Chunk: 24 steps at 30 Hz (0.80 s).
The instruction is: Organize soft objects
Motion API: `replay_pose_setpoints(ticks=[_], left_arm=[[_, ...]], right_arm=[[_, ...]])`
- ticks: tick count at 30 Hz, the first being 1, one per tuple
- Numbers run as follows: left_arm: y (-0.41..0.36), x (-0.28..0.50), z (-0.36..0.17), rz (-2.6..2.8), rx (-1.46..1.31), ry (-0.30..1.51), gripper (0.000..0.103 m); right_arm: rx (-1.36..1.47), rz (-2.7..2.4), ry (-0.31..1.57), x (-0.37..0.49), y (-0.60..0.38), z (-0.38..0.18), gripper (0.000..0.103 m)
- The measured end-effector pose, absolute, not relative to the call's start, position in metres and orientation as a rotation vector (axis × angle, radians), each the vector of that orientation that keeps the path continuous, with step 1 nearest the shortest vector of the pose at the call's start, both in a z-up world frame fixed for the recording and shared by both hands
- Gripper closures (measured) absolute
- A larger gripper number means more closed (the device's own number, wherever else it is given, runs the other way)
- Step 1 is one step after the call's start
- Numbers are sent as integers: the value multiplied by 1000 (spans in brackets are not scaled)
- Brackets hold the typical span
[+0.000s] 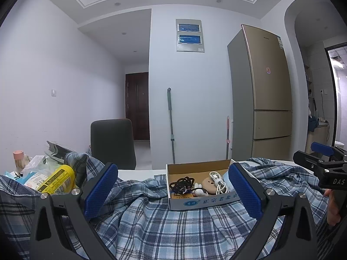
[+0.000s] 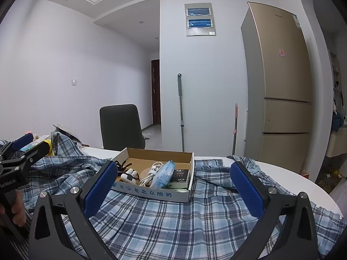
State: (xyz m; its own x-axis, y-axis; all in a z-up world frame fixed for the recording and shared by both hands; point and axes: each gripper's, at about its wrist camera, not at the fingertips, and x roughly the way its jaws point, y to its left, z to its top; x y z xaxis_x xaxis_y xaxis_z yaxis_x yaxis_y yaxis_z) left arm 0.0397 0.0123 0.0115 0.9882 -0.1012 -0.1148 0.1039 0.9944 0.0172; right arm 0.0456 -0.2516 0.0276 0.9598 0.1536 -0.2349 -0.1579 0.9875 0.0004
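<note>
A blue plaid shirt (image 1: 169, 223) lies rumpled across the white table (image 2: 282, 173), spreading left and right. On top of it, toward the far side, sits an open cardboard box (image 2: 151, 191) holding a white cable (image 2: 151, 171), a tissue pack (image 2: 164, 173) and other bits. Both tools hover low over the cloth — the left gripper (image 1: 173, 192) and right gripper (image 2: 173, 188) each with jaws spread wide, holding nothing. A yellow bottle (image 1: 57, 179) lies at the far left.

Setting: home interior, dining/kitchen area. Evidence: tall gold three-door refrigerator (image 1: 269, 95), grey mop handle (image 1: 170, 121) leaning on white wall, dark wooden entry door (image 1: 137, 106), wall-mounted electrical breaker panel (image 1: 190, 35).
</note>
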Motion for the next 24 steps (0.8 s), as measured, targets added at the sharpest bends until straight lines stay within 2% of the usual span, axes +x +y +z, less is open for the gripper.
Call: replay_pose_setpoints(ticks=[24], left_arm=[[11,41,9,-113,28,117,0]], right_arm=[[-5,146,260,50,-250,23,0]])
